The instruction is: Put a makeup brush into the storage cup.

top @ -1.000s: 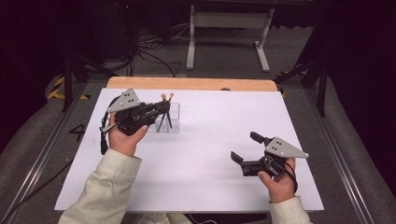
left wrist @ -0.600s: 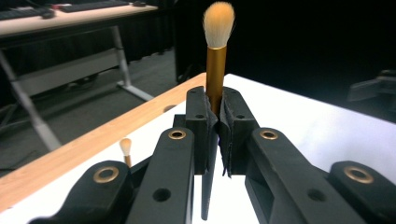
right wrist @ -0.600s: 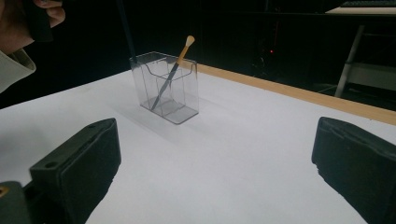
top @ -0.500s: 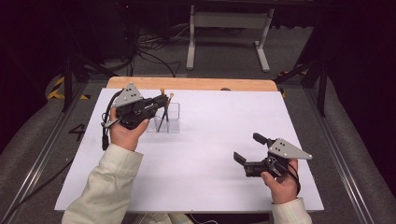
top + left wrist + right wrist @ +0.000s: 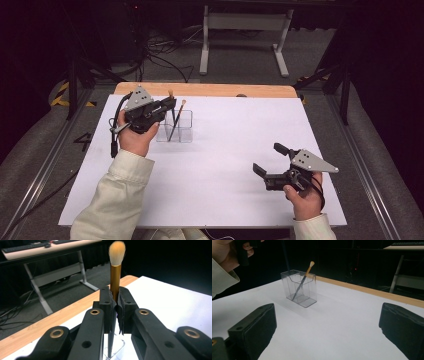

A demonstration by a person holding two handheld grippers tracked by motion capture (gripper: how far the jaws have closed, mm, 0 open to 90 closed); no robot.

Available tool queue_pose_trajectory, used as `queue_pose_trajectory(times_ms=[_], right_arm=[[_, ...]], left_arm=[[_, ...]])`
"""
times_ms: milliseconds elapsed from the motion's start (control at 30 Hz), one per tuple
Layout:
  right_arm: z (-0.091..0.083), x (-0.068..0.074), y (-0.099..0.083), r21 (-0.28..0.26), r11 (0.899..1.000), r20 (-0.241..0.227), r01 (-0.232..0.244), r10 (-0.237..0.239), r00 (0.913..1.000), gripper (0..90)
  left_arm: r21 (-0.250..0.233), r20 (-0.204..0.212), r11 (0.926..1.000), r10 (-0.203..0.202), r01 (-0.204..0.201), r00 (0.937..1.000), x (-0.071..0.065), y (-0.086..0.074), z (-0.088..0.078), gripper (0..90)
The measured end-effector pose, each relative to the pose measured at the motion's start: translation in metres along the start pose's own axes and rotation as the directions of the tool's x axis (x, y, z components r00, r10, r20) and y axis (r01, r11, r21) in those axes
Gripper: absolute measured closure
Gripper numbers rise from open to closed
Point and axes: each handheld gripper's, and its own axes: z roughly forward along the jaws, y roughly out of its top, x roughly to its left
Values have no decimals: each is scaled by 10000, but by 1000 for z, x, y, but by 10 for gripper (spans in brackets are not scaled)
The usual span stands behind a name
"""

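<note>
My left gripper (image 5: 170, 104) is shut on a makeup brush (image 5: 115, 272) with a cream tuft, a gold ferrule and a thin black handle. The brush stands upright, and its lower end points down at a clear plastic holder (image 5: 185, 131) at the table's back left. Whether that end is inside the holder I cannot tell. A second brush (image 5: 303, 280) leans in the holder (image 5: 299, 288). My right gripper (image 5: 270, 159) hovers low over the table's right front. It is open with nothing between its wide-set pads (image 5: 255, 325).
White paper (image 5: 225, 150) covers the table, and a wooden strip (image 5: 210, 90) runs along its far edge. Beyond that are a dark floor with cables and a desk frame (image 5: 242, 30). A person's sleeve and hand (image 5: 225, 255) hold the left gripper.
The left gripper has moved slightly up and toward the far left, carrying the brush. The right gripper has stayed in place.
</note>
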Motion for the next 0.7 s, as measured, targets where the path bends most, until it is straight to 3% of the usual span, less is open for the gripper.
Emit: queue_pose_trajectory(times_ms=[167,533,700], right_arm=[[1,0,0,52,10000,-2,31,-31,10000,17],[-2,-2,0,165,9999,227,-46,42,9997,17],[-1,-2,-1,224,9997,200,-36,31,9998,17]], left_arm=[[-120,-111,9999,88,-90,9999,3,-1,2,830],[-22,-251,9993,-370,370,9990,19,-9,8,830],[-82,-420,9998,-202,198,9989,24,-13,11,830]])
